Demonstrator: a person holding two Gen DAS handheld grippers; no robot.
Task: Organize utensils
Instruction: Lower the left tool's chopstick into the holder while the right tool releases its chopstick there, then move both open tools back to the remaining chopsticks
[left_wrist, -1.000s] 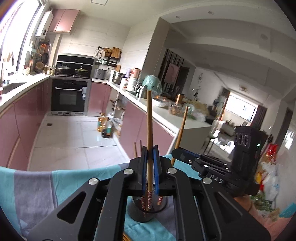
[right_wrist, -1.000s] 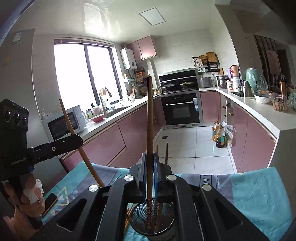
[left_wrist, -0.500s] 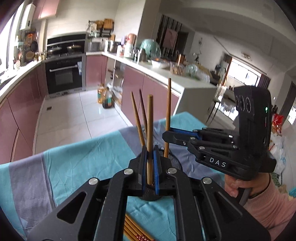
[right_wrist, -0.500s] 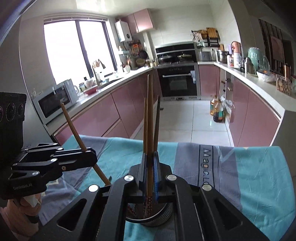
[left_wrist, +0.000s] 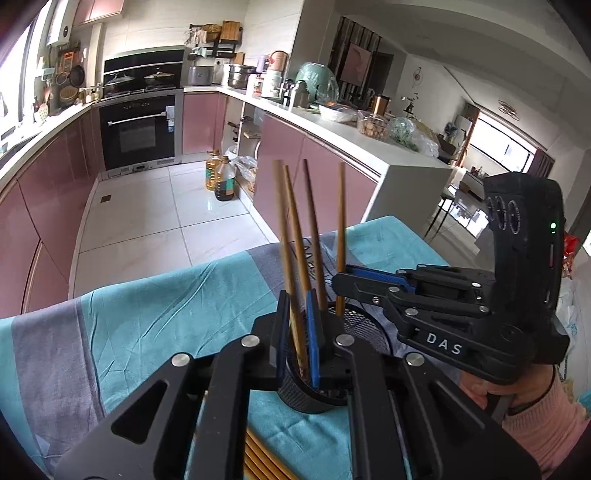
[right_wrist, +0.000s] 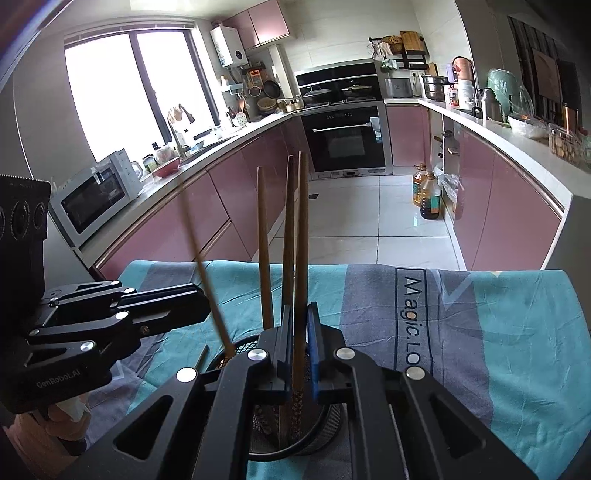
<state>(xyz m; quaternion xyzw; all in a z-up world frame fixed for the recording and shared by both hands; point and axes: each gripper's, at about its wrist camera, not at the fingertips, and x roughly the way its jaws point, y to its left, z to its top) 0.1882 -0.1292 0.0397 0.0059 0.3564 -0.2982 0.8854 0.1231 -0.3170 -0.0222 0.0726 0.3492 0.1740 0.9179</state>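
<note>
- Standing in the black mesh holder (left_wrist: 314, 397) on the cloth-covered table (left_wrist: 155, 317) are about four chopsticks (left_wrist: 312, 236); more chopsticks (left_wrist: 262, 459) lie flat beside it, so the sorting is judged partly done.
- Left claw (left_wrist: 297, 332): jaws narrowly parted, a chopstick between them with its tip down in the holder; appears released, not gripped.
- Right claw (right_wrist: 297, 350): likewise narrowly parted around one upright chopstick (right_wrist: 301, 258) with its tip in the holder.

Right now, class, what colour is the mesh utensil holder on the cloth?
Black; the utensil holder shows best in the left wrist view.
</note>
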